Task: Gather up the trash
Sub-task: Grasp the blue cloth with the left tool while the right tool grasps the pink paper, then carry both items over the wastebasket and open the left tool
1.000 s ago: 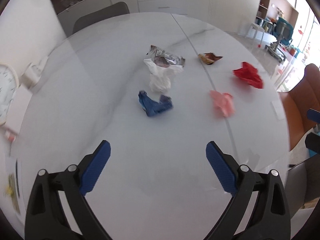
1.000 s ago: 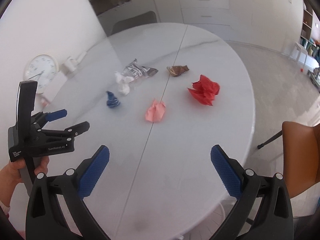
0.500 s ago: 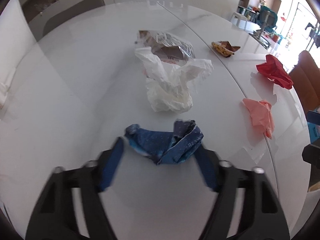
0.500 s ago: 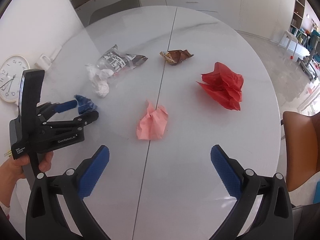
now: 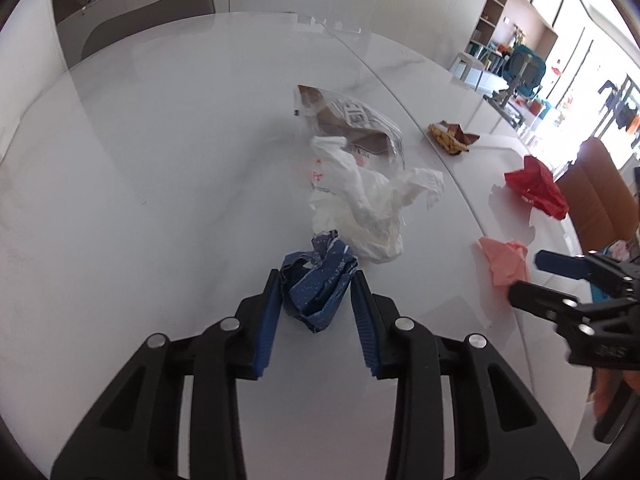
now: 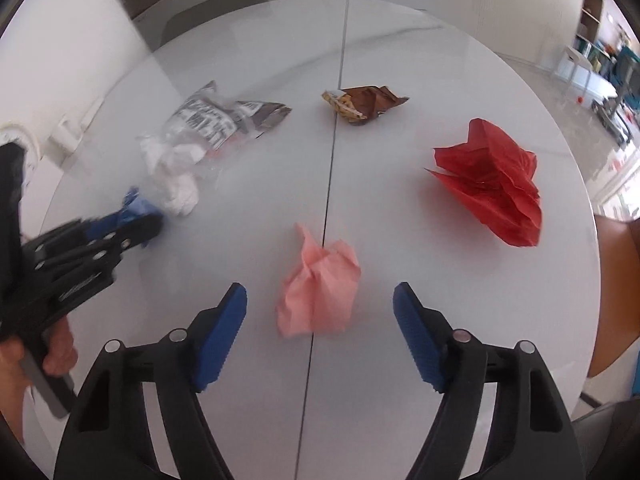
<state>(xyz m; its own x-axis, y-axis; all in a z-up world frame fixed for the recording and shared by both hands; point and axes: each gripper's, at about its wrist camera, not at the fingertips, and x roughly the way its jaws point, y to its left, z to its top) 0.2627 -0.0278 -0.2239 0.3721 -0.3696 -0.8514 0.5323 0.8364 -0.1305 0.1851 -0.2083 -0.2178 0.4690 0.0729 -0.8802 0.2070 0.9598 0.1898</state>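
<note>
My left gripper (image 5: 316,286) is shut on a crumpled blue wrapper (image 5: 318,282) on the white table; in the right wrist view it (image 6: 132,220) is at the left. Beyond it lie a white plastic bag (image 5: 360,204) and a clear printed wrapper (image 5: 352,120). My right gripper (image 6: 320,300) is open, its jaws on either side of a crumpled pink paper (image 6: 320,292), not touching it. A red paper (image 6: 492,184) and a brown snack wrapper (image 6: 364,102) lie farther off on the table.
The round white table (image 6: 400,40) has a seam down its middle. A grey chair (image 5: 152,16) stands at the far side, an orange-brown chair (image 5: 596,192) at the right edge. Cabinets line the back wall.
My left gripper has gone forward and closed on the blue wrapper. My right gripper has moved forward and down to straddle the pink paper, jaws narrower than before.
</note>
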